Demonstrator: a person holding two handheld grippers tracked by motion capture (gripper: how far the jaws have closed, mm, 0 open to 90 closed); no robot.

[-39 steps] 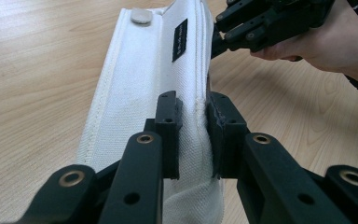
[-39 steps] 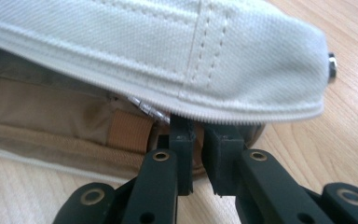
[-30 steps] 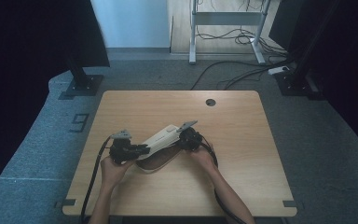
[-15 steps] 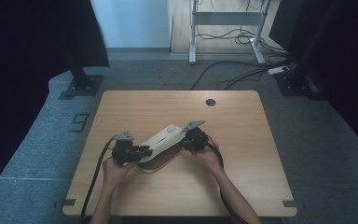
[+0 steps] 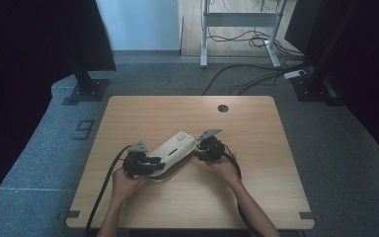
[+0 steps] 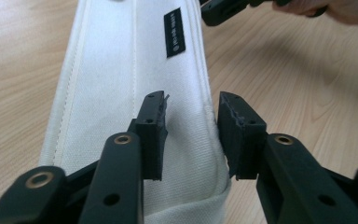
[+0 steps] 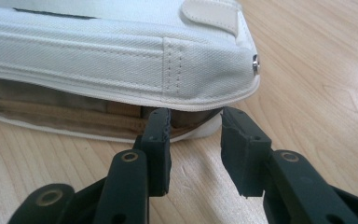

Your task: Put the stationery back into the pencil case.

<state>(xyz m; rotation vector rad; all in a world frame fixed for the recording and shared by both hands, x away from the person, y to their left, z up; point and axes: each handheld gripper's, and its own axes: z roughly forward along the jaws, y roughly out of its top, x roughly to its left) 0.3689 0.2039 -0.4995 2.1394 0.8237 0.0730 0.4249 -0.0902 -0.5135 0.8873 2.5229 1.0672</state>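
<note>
White bag (image 5: 173,149) lies flat near tabletop (image 5: 256,197) front edge; left gripper (image 6: 191,123) and right gripper (image 7: 195,135), jaws just opening, released at its ends.

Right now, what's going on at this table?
A person works a white fabric case on the wooden table with a gripper in each hand. The left gripper is at one end, its jaws astride the case's edge with a gap, not pinching. The right gripper sits at the other end, by the partly open zip side, with nothing between its jaws. Both sets of jaws have just been opening, so the case looks freshly released and lies flat.
</note>
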